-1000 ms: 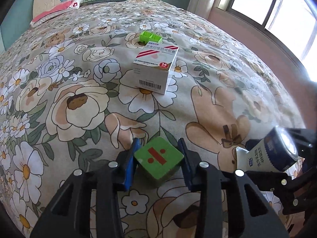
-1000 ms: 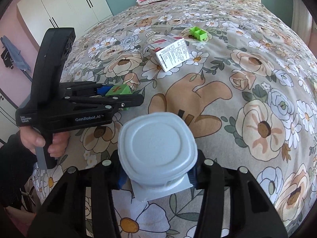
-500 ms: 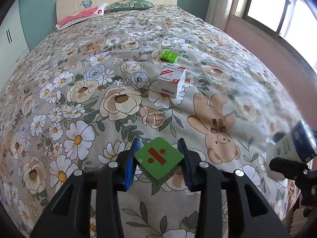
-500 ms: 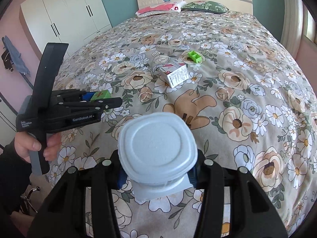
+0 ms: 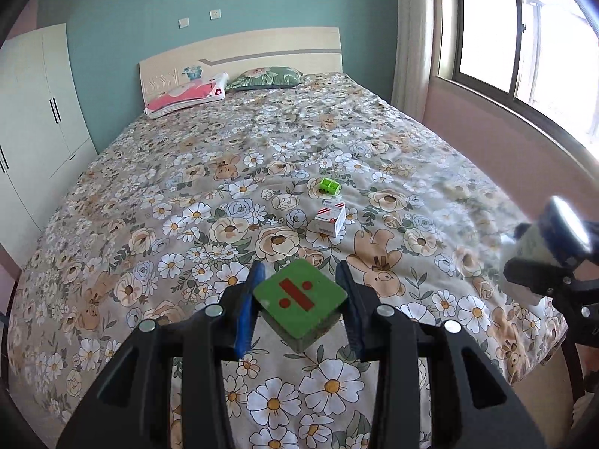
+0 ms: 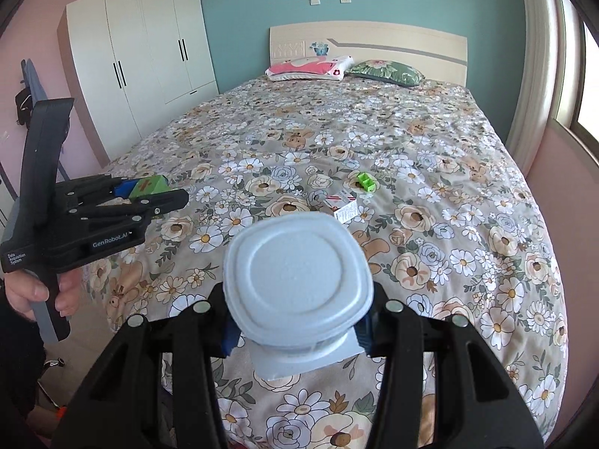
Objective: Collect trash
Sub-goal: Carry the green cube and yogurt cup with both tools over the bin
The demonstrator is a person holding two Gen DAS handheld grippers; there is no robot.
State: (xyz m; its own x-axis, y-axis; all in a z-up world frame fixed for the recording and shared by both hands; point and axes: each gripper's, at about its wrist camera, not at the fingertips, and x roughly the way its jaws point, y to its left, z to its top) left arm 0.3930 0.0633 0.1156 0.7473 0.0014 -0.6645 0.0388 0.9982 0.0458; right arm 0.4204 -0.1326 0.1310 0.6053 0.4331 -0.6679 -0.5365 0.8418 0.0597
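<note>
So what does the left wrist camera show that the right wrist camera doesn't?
Only the left wrist view shows the division sign on the green block and the window panes. Only the right wrist view shows the pale lid of the cup face-on and the person's hand. Both show the white carton and the small green tray on the bed.

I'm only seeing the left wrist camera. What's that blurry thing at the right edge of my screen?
Observer: A small cup with a pale, rounded-square lid, clamped in the right gripper.
Operator: And who is carrying my camera?
Observer: A bare hand grips the handle of the left gripper, which holds the green block.
Operator: Is anything written on that tool?
Observer: Yes, its side reads GenRobot.AI.
</note>
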